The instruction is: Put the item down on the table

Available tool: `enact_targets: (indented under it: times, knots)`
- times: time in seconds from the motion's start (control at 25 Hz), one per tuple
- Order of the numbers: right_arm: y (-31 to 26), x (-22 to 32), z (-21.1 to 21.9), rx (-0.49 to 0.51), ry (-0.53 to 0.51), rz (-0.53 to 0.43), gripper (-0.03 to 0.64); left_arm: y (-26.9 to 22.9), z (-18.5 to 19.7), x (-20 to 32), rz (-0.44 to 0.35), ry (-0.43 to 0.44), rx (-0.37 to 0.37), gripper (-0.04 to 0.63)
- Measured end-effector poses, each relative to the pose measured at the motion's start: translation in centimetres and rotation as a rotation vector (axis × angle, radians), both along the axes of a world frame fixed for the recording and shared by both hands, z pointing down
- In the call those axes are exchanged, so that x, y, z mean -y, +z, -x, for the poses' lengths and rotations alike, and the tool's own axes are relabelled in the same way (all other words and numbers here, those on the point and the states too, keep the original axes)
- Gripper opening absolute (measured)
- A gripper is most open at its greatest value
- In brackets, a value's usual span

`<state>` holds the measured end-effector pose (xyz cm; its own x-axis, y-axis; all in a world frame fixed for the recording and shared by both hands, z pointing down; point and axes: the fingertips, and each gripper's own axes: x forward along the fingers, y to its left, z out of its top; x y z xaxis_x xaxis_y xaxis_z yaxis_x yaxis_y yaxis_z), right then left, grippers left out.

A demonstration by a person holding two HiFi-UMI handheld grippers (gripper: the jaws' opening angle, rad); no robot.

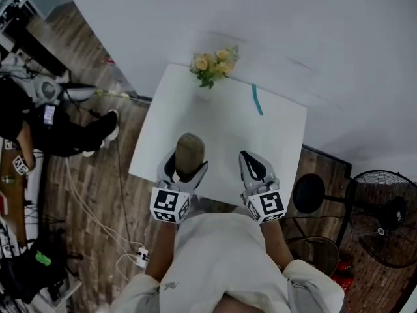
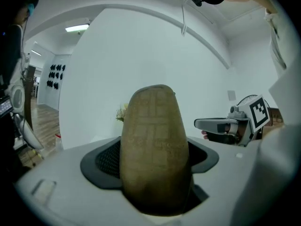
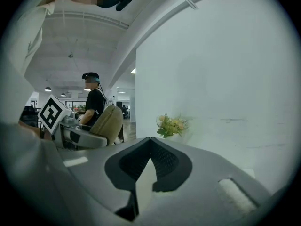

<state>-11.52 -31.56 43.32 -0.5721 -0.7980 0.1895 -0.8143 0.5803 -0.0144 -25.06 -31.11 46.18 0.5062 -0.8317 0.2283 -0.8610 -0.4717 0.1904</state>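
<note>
A tan, rounded woven item (image 1: 189,154) (image 2: 154,149) stands upright between the jaws of my left gripper (image 1: 183,169) (image 2: 155,161), which is shut on it above the near part of the white table (image 1: 215,129). In the right gripper view the same item (image 3: 108,124) shows at the left beside the left gripper's marker cube. My right gripper (image 1: 253,169) (image 3: 149,166) hangs over the table's near right part, jaws touching at the tips with nothing between them.
A small bunch of yellow flowers (image 1: 214,64) (image 3: 171,125) stands at the table's far edge. A teal strip (image 1: 257,100) lies on the far right of the table. A fan (image 1: 384,217) and a round stool (image 1: 308,193) stand on the floor at right; cables lie at left.
</note>
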Motion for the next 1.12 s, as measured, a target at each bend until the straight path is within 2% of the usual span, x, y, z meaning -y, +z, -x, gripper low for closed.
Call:
enact_targets:
  times: [0.36, 1.12]
  knots:
    - [2.9, 3.0, -1.4, -0.008, 0.063, 0.055, 0.003, 3.4, -1.6, 3.9, 0.082, 0.045, 0.017, 0.403]
    - [11.0, 8.7, -3.4, -0.007, 0.015, 0.192, 0.004, 12.4, -6.2, 10.7, 0.247, 0.045, 0.134, 0.405]
